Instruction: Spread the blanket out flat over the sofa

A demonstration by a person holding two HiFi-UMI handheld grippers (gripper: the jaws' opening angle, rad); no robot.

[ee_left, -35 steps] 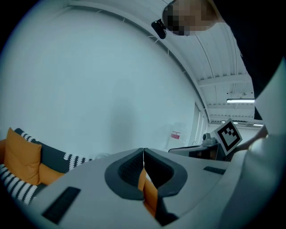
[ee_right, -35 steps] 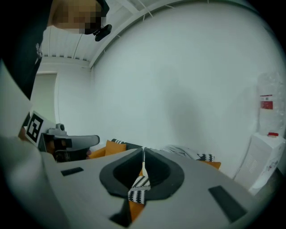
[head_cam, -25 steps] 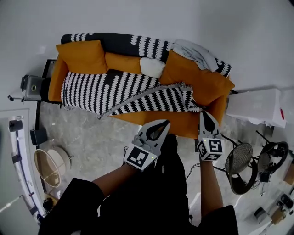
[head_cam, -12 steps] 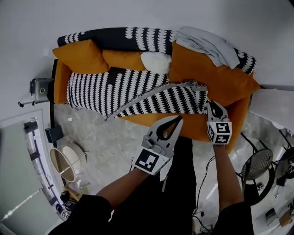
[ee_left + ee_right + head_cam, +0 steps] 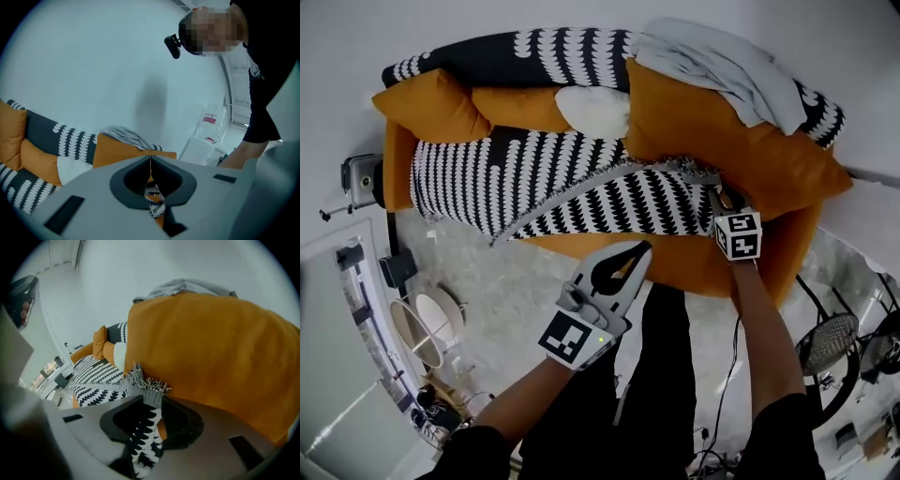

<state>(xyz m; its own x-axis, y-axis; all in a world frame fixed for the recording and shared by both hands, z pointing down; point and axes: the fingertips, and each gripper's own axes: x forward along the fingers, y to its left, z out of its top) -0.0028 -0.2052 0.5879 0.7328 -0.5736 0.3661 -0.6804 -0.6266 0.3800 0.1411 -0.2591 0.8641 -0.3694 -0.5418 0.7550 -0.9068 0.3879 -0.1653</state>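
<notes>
Sofa (image 5: 684, 267) is orange, seen from above in the head view. Blanket (image 5: 534, 183), black-and-white pattern, lies across the sofa's seat, from the sofa's left end to most of the way right. It is not flat: a diagonal fold runs through the middle, and its front edge hangs a little over the sofa's front on the left.

Right claw (image 5: 719, 199) is at the sofa's right part, on the blanket's right corner. In the right gripper view the right claw (image 5: 152, 401) is clenched on the blanket: a patterned strip runs between the jaws, and the grey fringe (image 5: 145, 383) bunches just past the tips, against the sofa's big cushion (image 5: 220, 352).

Left claw (image 5: 639, 251) hovers at the sofa's front edge, near the middle, apart from the blanket. In the left gripper view the left claw (image 5: 150, 159) is clenched with tips meeting and nothing held (the bit of pattern seen through the gap is far behind it).

Other things on the sofa: a throw (image 5: 562, 56) with the same pattern over the backrest, a grey cloth (image 5: 722, 66) heaped on the backrest's right end, a white pillow (image 5: 592, 111) at the seat's back, and a small cushion (image 5: 427, 103) at the sofa's left end.
</notes>
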